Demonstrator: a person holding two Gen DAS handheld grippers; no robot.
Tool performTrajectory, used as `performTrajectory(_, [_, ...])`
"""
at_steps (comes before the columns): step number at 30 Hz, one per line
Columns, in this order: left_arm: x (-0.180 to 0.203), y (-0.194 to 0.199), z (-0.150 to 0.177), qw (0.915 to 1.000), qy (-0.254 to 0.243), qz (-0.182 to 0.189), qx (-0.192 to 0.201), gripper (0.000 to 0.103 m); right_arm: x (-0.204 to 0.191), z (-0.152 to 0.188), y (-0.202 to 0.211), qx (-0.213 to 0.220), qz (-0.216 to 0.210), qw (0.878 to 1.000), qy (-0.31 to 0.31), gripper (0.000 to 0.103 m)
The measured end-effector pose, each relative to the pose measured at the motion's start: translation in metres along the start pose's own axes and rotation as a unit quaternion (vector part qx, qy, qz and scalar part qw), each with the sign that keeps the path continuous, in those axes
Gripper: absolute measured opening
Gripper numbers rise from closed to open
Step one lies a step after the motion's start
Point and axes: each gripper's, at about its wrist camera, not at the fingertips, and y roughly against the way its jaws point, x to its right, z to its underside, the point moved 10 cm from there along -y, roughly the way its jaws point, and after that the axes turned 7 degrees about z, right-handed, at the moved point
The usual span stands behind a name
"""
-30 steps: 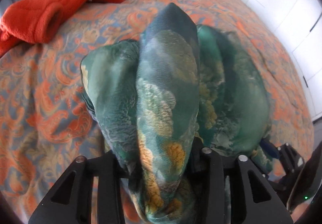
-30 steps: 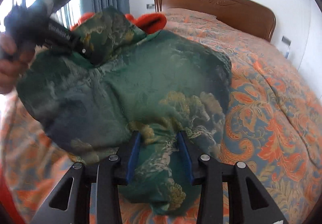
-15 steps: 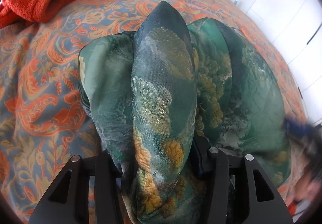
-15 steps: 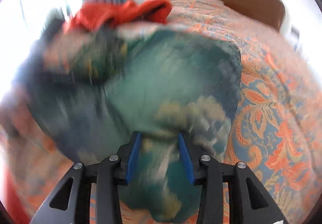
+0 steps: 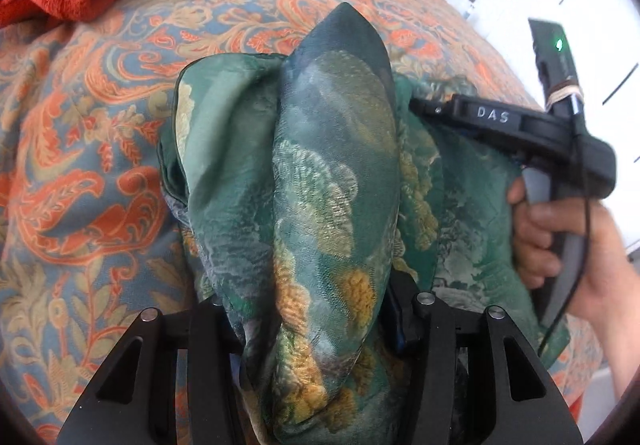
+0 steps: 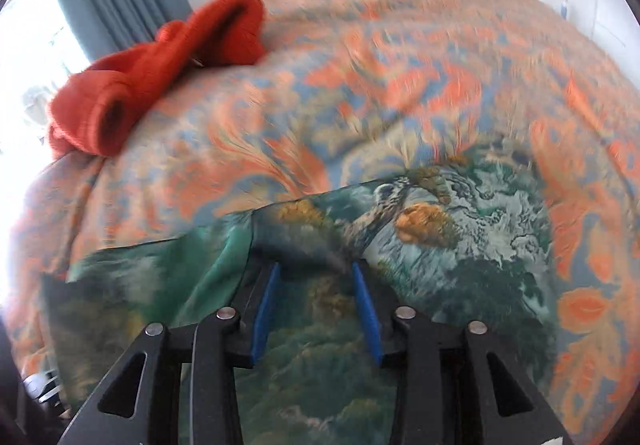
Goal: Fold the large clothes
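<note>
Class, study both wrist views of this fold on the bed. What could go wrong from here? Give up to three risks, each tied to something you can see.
1. The left claw grips a thick bunch of the green patterned garment; laid down like that, the fold may come out lumpy.
2. The right claw pinches a thin edge of what looks like slippery fabric; it could slip free.
3. The orange fleece lies nearby and might get dragged along.

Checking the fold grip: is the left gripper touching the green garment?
Touching. The left wrist view shows the green garment bunched between the left gripper fingers.
</note>
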Motion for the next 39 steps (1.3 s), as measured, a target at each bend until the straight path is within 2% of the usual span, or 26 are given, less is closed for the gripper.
performTrajectory(4, [0.004,-0.001,0.001,0.9998,-0.012,-0.013,-0.001,0.052,0.013,0.001,-0.011,0.003,-0.031,0.999,-0.025,0.036])
performTrajectory(7, [0.004,0.003,0.005,0.9998,-0.016,-0.012,-0.002,0.053,0.015,0.002,0.001,0.012,-0.041,0.999,-0.033,0.036])
performTrajectory(9, [0.005,0.004,0.005,0.9998,-0.014,-0.012,0.001,0.053,0.014,0.002,0.021,0.009,-0.053,0.998,-0.026,0.037])
performTrajectory(12, [0.005,0.005,0.005,0.9998,-0.010,-0.014,0.003,0.053,0.007,0.011,0.073,0.008,-0.074,0.997,0.021,0.038])
performTrajectory(16, [0.009,0.003,0.003,0.9997,-0.013,-0.019,0.003,0.053,0.011,0.063,0.148,0.024,-0.064,0.993,0.099,0.038])
performTrajectory(20, [0.009,0.001,0.001,0.9998,-0.010,-0.014,0.004,0.053,0.036,0.135,0.192,0.028,-0.050,0.993,0.102,0.038])
performTrajectory(22, [0.008,0.001,0.002,0.9999,-0.009,-0.011,0.005,0.053,0.037,0.172,0.189,0.010,-0.061,0.992,0.109,0.038])
performTrajectory(24, [0.009,0.001,0.003,0.9997,-0.013,-0.018,0.007,0.053,0.037,0.188,0.178,0.023,-0.041,0.991,0.127,0.038])
performTrajectory(30, [0.020,0.001,0.006,0.9978,-0.037,-0.052,0.016,0.054,0.042,0.203,0.131,0.006,-0.008,0.992,0.129,0.038])
performTrajectory(33, [0.022,0.000,0.006,0.9976,-0.038,-0.053,0.019,0.054,0.043,0.206,0.130,0.024,0.001,0.990,0.139,0.037])
performTrajectory(39, [0.024,-0.001,0.007,0.9972,-0.041,-0.058,0.020,0.054,0.044,0.204,0.131,0.029,-0.010,0.991,0.130,0.037])
